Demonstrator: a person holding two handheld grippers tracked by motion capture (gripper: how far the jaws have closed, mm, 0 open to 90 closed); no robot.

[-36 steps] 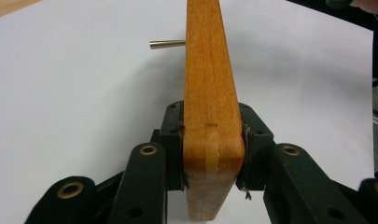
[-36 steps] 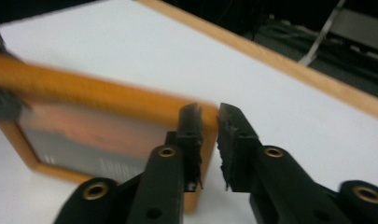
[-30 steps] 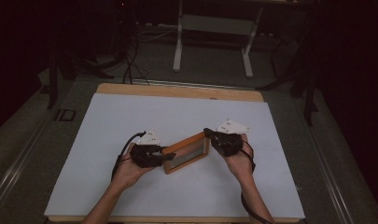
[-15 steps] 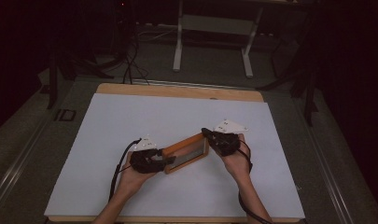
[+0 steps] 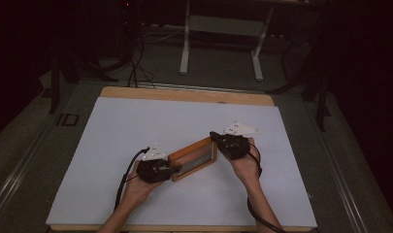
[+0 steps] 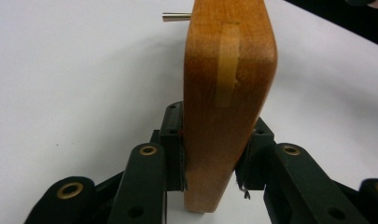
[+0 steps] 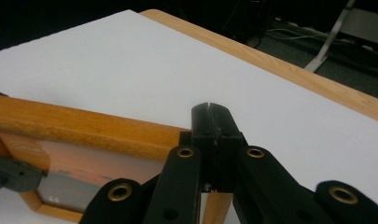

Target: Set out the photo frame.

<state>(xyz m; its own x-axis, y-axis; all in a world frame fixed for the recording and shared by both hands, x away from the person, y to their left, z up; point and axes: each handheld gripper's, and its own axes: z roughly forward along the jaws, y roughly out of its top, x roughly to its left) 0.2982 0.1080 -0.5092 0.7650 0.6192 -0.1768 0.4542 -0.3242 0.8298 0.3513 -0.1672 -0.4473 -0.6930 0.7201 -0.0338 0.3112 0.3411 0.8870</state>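
A wooden picture frame [image 5: 193, 158] stands slanted on the white table sheet [image 5: 136, 121], between my two grippers. My left gripper [image 5: 173, 170] is shut on its near left end; in the left gripper view both jaws clamp the rounded wooden edge [image 6: 224, 93]. My right gripper [image 5: 214, 138] sits at the frame's far right corner. In the right gripper view its jaws [image 7: 213, 121] are pressed together in front of that corner, where the top rail [image 7: 84, 126] ends. I cannot see wood between them. A thin metal pin [image 6: 175, 17] sticks out of the frame's side.
The sheet lies on a wooden tabletop whose edge [image 5: 184, 93] shows at the back. Beyond it stand a metal stand [image 5: 187, 43] and floor cables [image 5: 133, 73]. My left gripper's cable [image 5: 123, 177] trails toward the near edge.
My left gripper has drawn slightly toward the near edge with the frame's end in it, so the frame lies a bit more slanted. The right gripper has barely moved.
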